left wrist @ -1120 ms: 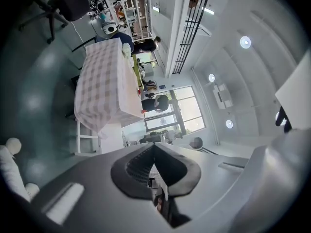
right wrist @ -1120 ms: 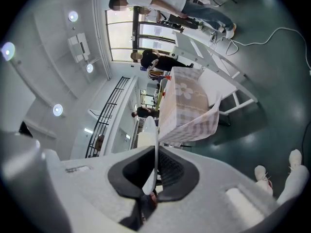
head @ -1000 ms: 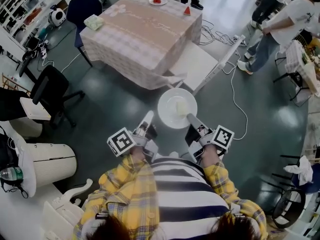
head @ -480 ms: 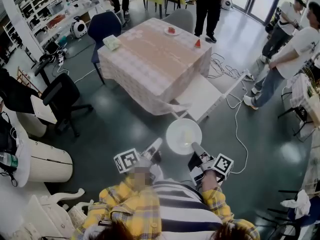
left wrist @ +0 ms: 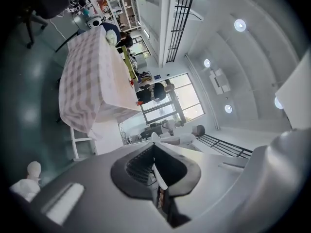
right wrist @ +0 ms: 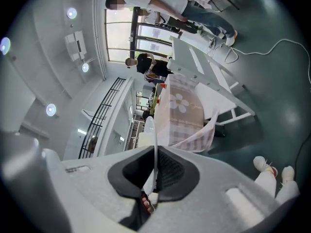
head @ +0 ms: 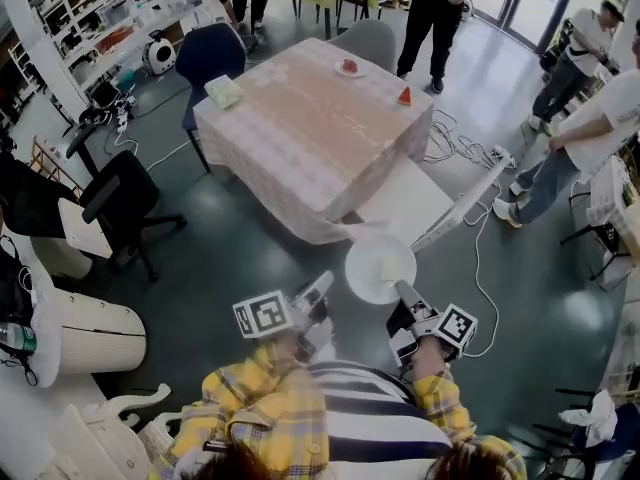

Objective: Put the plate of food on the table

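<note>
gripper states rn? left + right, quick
Left gripper: closed, nothing between the jaws.
Right gripper: closed on the rim of the plate.

Plate nearer the table

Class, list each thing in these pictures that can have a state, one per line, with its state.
plate: in the air above the floor, held at its rim
right gripper: shut on the plate's rim
left gripper: jaws together, apart from the plate
table: cloth-covered, plate not yet on it
</note>
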Demonstrator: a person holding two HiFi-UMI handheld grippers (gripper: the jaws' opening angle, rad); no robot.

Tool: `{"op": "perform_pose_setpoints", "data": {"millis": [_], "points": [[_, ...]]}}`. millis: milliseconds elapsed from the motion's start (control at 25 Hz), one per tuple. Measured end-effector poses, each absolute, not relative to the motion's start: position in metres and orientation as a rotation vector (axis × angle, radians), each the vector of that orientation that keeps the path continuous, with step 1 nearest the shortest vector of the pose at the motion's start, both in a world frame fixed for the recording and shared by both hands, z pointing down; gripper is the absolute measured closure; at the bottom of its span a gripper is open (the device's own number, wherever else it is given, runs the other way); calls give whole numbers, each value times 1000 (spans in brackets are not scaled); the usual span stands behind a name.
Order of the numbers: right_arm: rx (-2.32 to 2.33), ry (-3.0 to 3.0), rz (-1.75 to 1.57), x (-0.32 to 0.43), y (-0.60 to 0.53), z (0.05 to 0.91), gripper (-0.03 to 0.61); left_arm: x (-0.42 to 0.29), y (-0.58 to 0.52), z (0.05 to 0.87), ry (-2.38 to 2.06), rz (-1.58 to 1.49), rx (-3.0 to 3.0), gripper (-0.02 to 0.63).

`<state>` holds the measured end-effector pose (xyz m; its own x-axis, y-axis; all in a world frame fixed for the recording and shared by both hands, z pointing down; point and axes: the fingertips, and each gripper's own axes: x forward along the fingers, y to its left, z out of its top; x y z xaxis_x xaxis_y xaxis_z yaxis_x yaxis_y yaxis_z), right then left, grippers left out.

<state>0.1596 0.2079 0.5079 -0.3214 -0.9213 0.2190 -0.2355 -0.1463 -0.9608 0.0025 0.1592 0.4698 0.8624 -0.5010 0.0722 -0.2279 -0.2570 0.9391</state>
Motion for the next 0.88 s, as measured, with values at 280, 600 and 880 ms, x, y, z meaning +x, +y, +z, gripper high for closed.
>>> {"op": "perform_pose_setpoints", "data": {"millis": [280, 600, 880], "points": [[-1344, 1594, -1519, 169, 130, 503, 568, 3, 94, 480, -587, -270, 1821, 629], [-1346, 1606, -1528, 158, 56, 500, 568, -2, 34, 481, -581, -234, 1828, 629], [-1385, 1623, -1492, 159, 10, 489, 566, -9, -13, 474, -574, -314, 1838, 629]]}}
